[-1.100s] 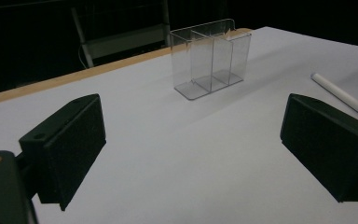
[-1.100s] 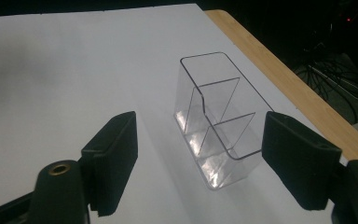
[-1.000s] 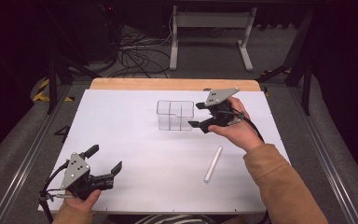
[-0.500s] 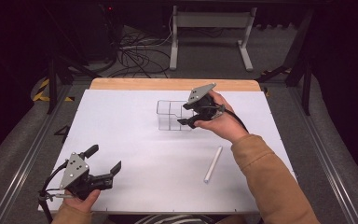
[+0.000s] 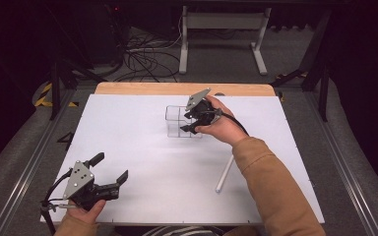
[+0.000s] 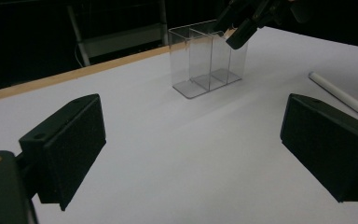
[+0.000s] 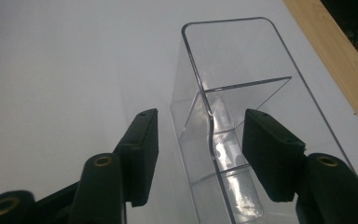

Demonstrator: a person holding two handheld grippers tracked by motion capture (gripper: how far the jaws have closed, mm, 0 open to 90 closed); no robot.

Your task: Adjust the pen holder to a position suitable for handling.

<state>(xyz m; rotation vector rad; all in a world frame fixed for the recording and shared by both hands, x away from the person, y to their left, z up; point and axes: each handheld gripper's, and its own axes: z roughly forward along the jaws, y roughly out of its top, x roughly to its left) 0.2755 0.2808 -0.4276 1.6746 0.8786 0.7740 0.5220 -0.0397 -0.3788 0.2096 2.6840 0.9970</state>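
Observation:
A clear plastic organizer with several compartments stands at the back middle of the white table. My right gripper reaches its right end from above. In the right gripper view the gripper straddles a side wall of the organizer, one jaw outside and one inside a compartment. Its jaws have just been closing, and a gap remains at each pad. A white tube lies to the right, behind that forearm. My left gripper rests open near the front left edge, with nothing between its jaws.
A wooden strip borders the table's far edge. Beyond it are cables, a metal stand and dark floor. In the left gripper view the organizer, the tube and the right gripper show farther off.
My right hand has moved left and down from beside the organizer onto its right end, and its jaws have narrowed around a wall. The left gripper has stayed still.

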